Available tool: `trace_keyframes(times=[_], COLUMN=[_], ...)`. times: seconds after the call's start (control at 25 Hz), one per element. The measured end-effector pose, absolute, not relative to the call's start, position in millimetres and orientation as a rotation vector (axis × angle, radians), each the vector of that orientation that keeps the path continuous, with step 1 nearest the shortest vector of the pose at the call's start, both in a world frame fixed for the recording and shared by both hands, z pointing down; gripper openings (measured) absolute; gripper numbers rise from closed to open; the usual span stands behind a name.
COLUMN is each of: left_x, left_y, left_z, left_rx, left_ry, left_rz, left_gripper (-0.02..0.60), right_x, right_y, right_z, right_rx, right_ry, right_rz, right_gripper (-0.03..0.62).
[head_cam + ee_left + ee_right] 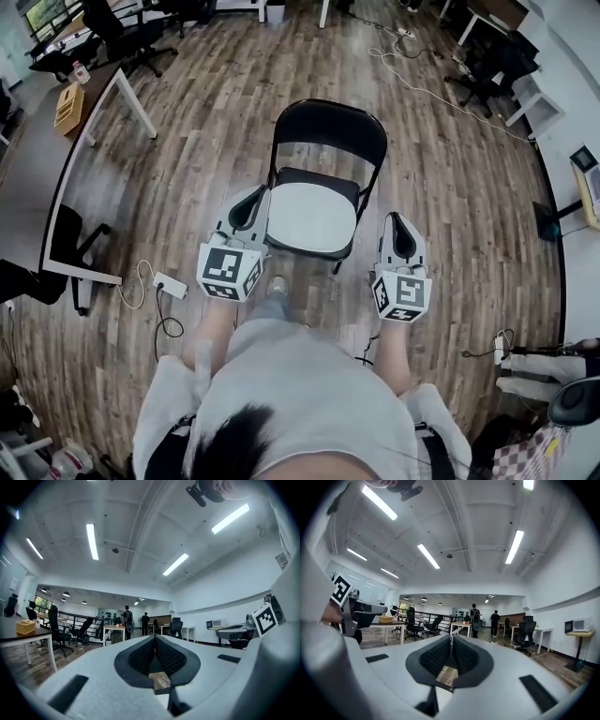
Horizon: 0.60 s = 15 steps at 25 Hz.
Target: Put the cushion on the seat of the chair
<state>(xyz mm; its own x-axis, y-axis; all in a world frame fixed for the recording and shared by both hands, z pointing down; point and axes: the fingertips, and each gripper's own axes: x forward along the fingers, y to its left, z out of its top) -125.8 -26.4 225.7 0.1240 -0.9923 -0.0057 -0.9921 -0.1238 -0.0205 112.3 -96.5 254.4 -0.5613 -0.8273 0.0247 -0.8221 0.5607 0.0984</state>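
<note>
- White desk: far left, a cardboard box on it. The picture's edge cuts off its far end.
- Power strip: on the wood floor, left of the person, cable trailing.
- Left gripper: jaws together, nothing between them; its own view shows the ribbed pads meeting. Its tip overlaps the left edge of the seat; contact cannot be told.
- Cushion: pale, lying flat on the seat of the black folding chair. It lies between the two grippers and is held by neither.
- Right gripper: jaws together and empty, just beside the right edge of the seat and apart from the cushion.
- Hidden: the chair's legs lie mostly under the seat. The left gripper covers the cushion's near left corner.
</note>
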Motion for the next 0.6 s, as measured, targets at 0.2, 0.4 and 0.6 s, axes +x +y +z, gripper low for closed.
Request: trace_keyframes(times=[0.2,0.4,0.6], left_x=[-125.2,-121.6,-123.1], left_y=[-23.2,-21.3,-19.6], left_z=[218.2,218.1,219.3], left_rx=[-2.332,-2.324,-2.313], left_ry=[2.069,2.069,2.085], left_rz=[0.011,0.015,0.037], left_gripper=[0.012,0.012,0.012], right_x=[116.0,120.9,121.3], right_y=[-89.4,-86.1,-83.2], right_z=[245.5,244.0,242.4], right_rx=[1.453,1.458,1.461], right_ry=[-2.727,-2.732,-2.733], right_rz=[-0.13,-0.143,-0.167], right_gripper=[0.021,0.021,0.021])
